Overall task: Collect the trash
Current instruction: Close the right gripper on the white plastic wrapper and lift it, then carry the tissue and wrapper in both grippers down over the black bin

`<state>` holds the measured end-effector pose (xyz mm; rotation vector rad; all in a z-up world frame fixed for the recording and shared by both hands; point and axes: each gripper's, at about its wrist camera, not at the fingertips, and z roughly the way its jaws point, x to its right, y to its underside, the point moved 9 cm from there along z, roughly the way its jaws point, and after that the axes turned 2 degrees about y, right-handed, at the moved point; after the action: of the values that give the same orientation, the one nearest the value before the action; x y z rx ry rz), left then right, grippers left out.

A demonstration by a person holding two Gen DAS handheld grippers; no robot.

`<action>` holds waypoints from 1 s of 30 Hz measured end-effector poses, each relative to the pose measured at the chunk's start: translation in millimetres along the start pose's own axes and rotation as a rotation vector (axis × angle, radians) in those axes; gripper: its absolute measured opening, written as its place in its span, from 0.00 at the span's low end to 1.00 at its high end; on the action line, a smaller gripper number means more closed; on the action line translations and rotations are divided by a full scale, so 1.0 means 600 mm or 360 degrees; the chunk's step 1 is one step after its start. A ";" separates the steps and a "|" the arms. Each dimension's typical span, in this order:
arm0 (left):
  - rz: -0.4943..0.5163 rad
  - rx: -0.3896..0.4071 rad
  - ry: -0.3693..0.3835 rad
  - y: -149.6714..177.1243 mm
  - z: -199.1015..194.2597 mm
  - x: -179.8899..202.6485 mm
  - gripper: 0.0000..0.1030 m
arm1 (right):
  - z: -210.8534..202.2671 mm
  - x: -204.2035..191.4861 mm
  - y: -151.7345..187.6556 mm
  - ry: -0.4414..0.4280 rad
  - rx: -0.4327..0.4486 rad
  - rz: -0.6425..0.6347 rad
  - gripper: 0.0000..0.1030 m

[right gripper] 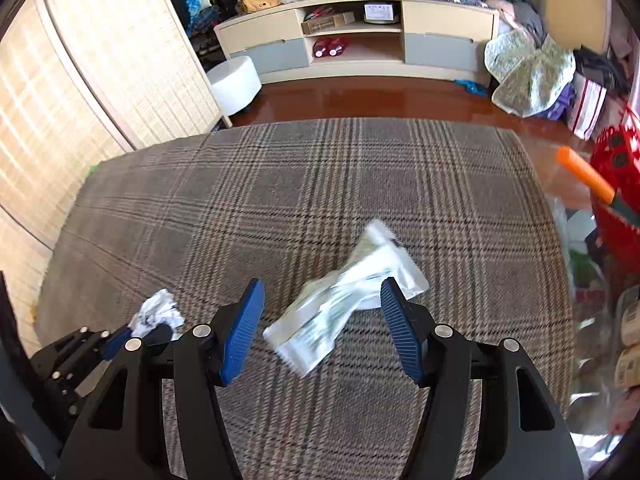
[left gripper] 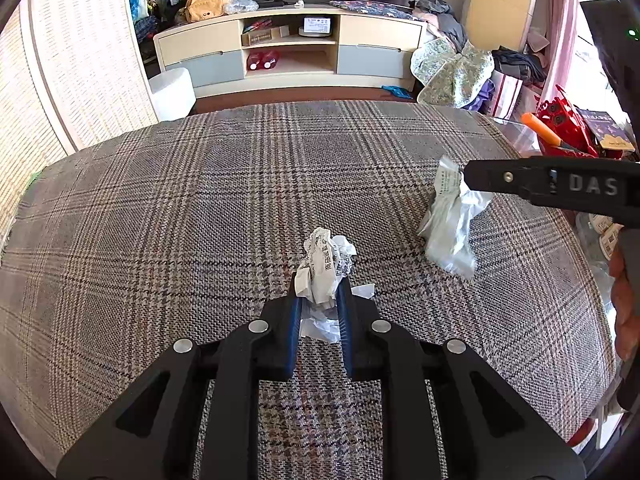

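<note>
Presently, on the plaid-covered counter point(right gripper: 360, 168), the silvery wrapper point(right gripper: 344, 300) near its right edge should be re-centred between the spread right gripper point(right gripper: 322, 322) before closing, while the crumpled paper point(left gripper: 326, 264) is kept pinched by the left gripper point(left gripper: 320, 304).

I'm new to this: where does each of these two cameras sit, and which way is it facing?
Left wrist: on the left gripper, angled down over the plaid cloth; its fingers clamp crumpled paper; a hand shows.
Right wrist: on the right gripper, jaws apart around a silver wrapper.
Shared: cloth, both trash pieces, TV cabinet.
</note>
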<state>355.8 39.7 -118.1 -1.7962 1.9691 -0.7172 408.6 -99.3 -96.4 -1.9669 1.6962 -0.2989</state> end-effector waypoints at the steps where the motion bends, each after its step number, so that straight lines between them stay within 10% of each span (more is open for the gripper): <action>1: -0.0003 0.0001 0.0002 0.000 0.000 -0.001 0.15 | 0.009 -0.001 -0.003 0.0016 -0.0007 -0.0013 0.61; 8: -0.0003 -0.0016 -0.0010 0.005 0.012 -0.013 0.15 | 0.077 0.014 0.003 0.0071 -0.0106 0.0036 0.72; 10: -0.0009 -0.0017 -0.0007 0.006 0.014 -0.016 0.15 | 0.099 0.017 0.012 0.0076 -0.0152 0.0035 0.62; 12: -0.0006 -0.0019 -0.0008 0.007 0.015 -0.018 0.15 | 0.116 0.019 0.022 0.0110 -0.0198 0.0017 0.31; 16: -0.0014 -0.0026 -0.0010 0.009 0.013 -0.023 0.15 | 0.113 0.022 0.031 0.0120 -0.0186 0.0019 0.23; 30: 0.0019 0.0057 0.0095 0.056 -0.161 0.069 0.15 | -0.143 0.017 0.124 0.0111 0.0011 -0.0061 0.22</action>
<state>266.9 11.5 -58.6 -1.7598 1.9902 -0.8059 305.5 -135.7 -64.7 -2.0077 1.6993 -0.3908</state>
